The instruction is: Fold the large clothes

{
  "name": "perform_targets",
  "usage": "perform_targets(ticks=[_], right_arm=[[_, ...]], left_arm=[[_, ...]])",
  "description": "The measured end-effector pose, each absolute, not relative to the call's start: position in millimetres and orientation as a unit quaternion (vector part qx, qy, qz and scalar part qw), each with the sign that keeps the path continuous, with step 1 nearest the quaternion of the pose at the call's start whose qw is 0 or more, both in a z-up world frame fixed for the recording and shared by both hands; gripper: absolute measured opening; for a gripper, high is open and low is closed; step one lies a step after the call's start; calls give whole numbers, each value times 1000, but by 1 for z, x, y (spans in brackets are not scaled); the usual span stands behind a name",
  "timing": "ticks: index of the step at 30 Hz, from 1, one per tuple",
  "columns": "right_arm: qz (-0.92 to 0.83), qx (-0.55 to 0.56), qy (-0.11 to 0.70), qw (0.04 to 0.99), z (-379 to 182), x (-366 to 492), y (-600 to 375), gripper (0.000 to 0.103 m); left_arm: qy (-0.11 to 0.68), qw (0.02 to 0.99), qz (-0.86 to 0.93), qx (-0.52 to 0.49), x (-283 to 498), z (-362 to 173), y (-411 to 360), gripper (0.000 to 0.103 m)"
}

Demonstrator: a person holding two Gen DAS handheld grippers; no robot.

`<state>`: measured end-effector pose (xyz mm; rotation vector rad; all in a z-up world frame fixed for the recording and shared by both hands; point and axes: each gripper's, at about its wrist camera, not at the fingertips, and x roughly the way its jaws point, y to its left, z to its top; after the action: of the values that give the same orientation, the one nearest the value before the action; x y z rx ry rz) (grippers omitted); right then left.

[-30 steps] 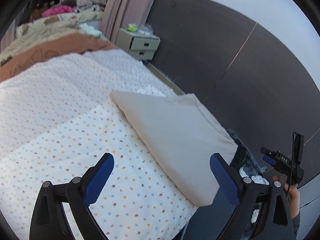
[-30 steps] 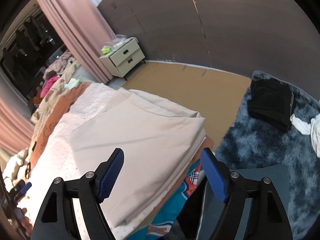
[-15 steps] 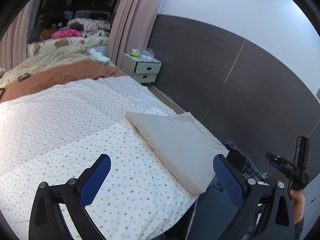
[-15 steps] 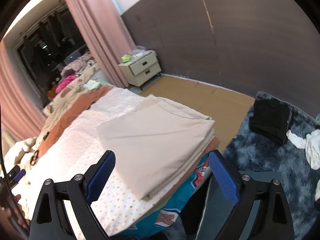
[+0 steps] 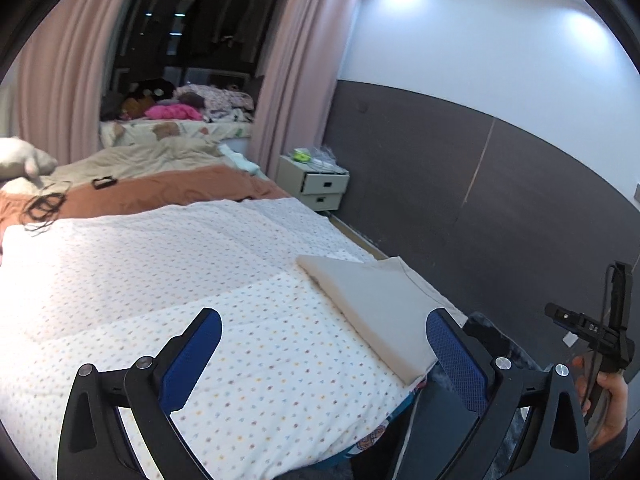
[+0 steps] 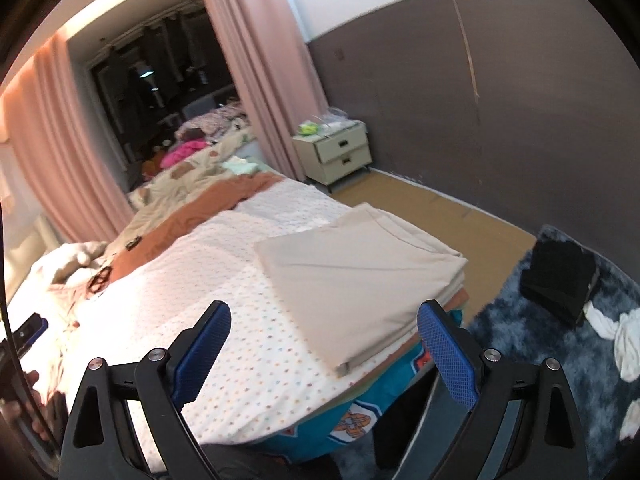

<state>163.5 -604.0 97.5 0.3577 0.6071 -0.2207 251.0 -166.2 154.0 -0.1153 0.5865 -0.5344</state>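
Observation:
A beige garment [image 6: 352,276] lies folded in a flat rectangle at the near right corner of the bed; it also shows in the left wrist view [image 5: 380,308]. The bed has a white dotted cover [image 5: 168,280]. My left gripper [image 5: 324,356] is open and empty, held above the bed's near edge, left of the garment. My right gripper [image 6: 324,344] is open and empty, above the garment's near edge and apart from it. The right gripper's body shows in the left wrist view [image 5: 592,332].
A brown blanket [image 5: 160,196] and beige bedding lie further up the bed. A white nightstand [image 6: 340,152] stands by the pink curtain [image 6: 260,72]. A dark folded pile [image 6: 560,280] and white cloths [image 6: 616,332] lie on the blue shaggy rug [image 6: 520,344]. A dark wall panel runs along the right.
Both grippers have pulled back and up from the folded garment, which now looks smaller and further off. Both stay open and the garment has not moved.

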Motion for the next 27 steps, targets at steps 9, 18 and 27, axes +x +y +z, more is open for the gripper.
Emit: perform_targets(ticks=[9, 18, 27], right_arm=[[-67, 146, 291, 943, 100, 110, -562, 95], [-36, 119, 279, 952, 97, 54, -533, 95], [-8, 80, 265, 961, 94, 4, -497, 95]], left_arm=[[259, 939, -225, -38, 172, 153, -134, 103], [225, 954, -197, -31, 95, 148, -111, 103], [215, 960, -176, -35, 42, 135, -86, 103]])
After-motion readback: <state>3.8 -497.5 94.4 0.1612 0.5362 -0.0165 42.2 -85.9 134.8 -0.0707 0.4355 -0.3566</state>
